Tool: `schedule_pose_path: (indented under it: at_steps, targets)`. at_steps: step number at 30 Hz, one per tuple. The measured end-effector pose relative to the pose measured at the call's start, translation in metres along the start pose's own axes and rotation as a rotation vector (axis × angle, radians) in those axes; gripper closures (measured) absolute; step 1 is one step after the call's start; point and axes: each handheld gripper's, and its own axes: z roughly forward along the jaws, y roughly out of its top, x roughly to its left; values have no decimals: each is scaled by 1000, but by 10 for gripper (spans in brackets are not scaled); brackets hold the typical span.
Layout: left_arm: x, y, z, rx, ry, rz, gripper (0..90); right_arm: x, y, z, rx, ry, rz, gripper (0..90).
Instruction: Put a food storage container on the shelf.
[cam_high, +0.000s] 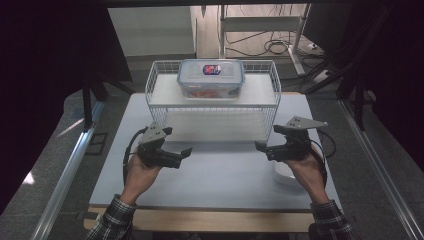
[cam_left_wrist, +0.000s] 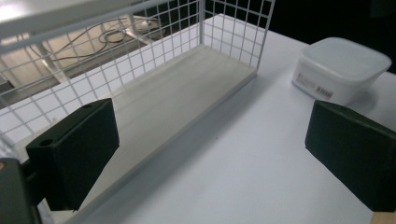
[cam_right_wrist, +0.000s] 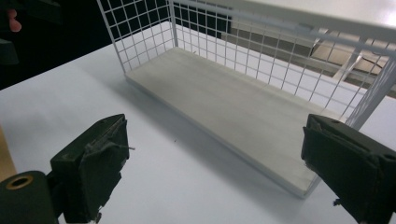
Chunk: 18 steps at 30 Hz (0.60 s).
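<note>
jaws wide apart, empty — wire shelf (cam_left_wrist: 154, 88) ahead | white container (cam_left_wrist: 343, 67) right

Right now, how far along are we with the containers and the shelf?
Looks done: a clear lidded container sits on the wire rack's top shelf. In hand: nothing; left gripper and right gripper are open and empty above the table. Possibly left: the white container by the right hand, on the table.

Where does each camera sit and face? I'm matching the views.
High view: above the person's side, facing forward and down on the table; forearms, left gripper, right gripper.
Left gripper view: on that gripper, facing the rack and white tub; own open jaws.
Right gripper view: facing the rack; own open jaws.
Both gripper views share the rack's lower shelf.
</note>
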Motion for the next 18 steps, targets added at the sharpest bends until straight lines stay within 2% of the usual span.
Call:
schedule_pose_path:
  at_steps: [6, 15, 18]
  targets:
    - [0, -19, -4, 25, 38, -20, 28, 2, -14, -5, 5, -15, 9, 77]
    - [-7, -49, -6, 61, 57, -59, 39, 8, -44, -10, 23, -28, 53, 84]
    - [-11, -60, -4, 87, 62, -51, 41, 9, -54, -11, 39, -40, 59, 84]
